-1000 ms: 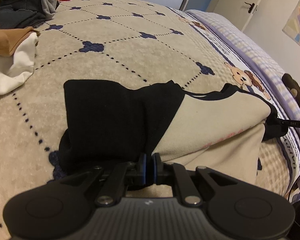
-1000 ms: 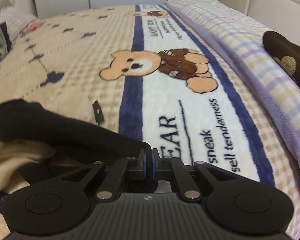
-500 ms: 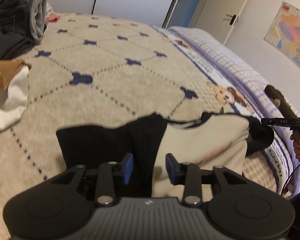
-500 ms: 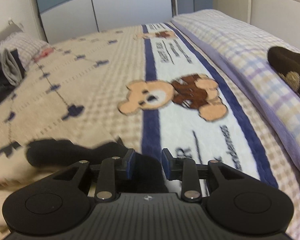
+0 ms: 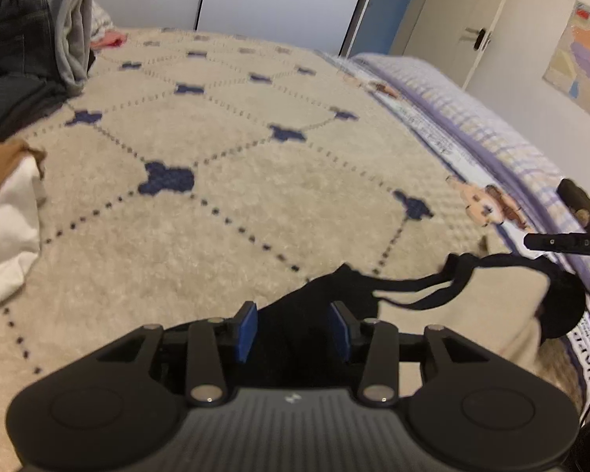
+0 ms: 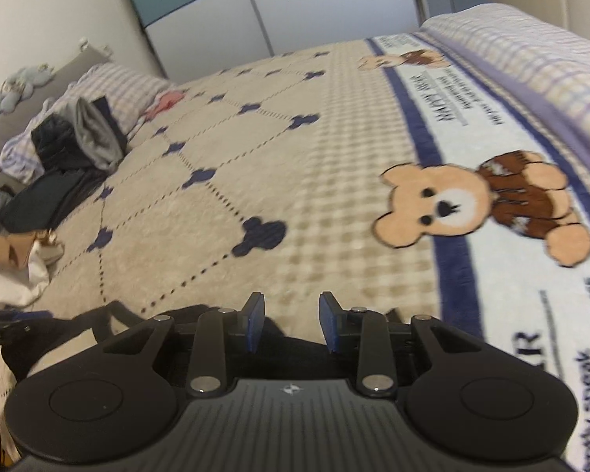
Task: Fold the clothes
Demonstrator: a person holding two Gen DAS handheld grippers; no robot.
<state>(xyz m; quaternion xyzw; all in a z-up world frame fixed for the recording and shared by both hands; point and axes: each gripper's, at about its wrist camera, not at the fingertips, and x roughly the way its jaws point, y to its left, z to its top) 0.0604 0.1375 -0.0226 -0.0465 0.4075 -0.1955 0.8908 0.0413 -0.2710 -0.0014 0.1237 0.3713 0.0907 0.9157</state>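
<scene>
Our black and cream shirt lies on the bed, close to the near edge and toward the side with the teddy bear stripe. It looks folded over already, with the black part on our left and the cream part on our right.

Our left gripper has its fingers partly open. The black cloth shows in the gap, but the blue pads do not press on it, so it holds nothing. Our right gripper is the same, partly open over black cloth at the shirt's far end and holding nothing.

We think the shirt is soft, light and floppy. It will sag and bunch up if we lift it in the middle. It should not slip much on the fuzzy blanket. A good place to pinch is an outer edge or corner of the fold, one gripper at each end, so it stays flat.

There are no boxes or baskets here. Other clothes sit in a pile near the far left corner of the bed, and a white and brown bundle lies by the left edge.
</scene>
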